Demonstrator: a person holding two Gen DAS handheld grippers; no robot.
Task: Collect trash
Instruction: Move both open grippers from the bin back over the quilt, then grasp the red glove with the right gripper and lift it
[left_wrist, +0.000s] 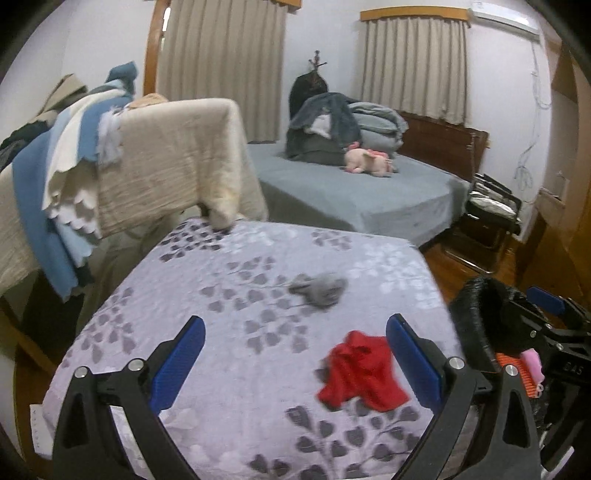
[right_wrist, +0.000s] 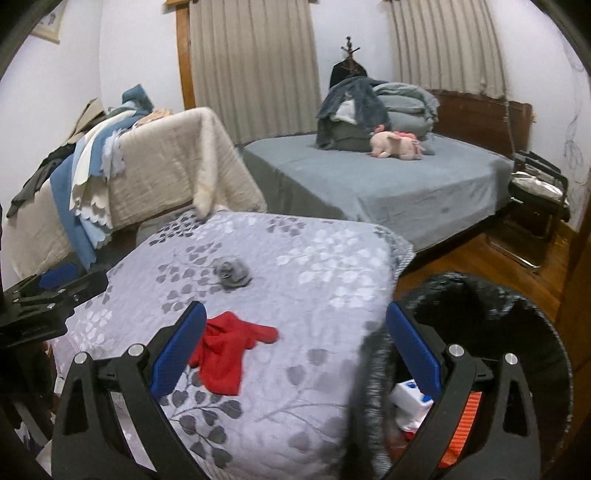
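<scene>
Trash is lying on the leaf-patterned quilt (left_wrist: 258, 266): a crumpled red scrap (left_wrist: 360, 371) near the front edge and a gray wad (left_wrist: 319, 290) farther back, well apart. A black mesh bin (right_wrist: 491, 306) is standing just beside the quilt's right edge, holding a white carton (right_wrist: 408, 400) and an orange piece (right_wrist: 463, 421). Both the left gripper (left_wrist: 295, 350) and the right gripper (right_wrist: 295, 347) are hovering with fingers spread wide, gripping nothing.

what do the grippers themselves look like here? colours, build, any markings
Both match: the left gripper and right gripper each have two flat blue textured fingers mounted on black plastic linkage arms with silver round bolt heads. Seen from the left wrist view, the right gripper's body carries embossed lettering, too blurred to read. No cables or sleeves visible.
</scene>
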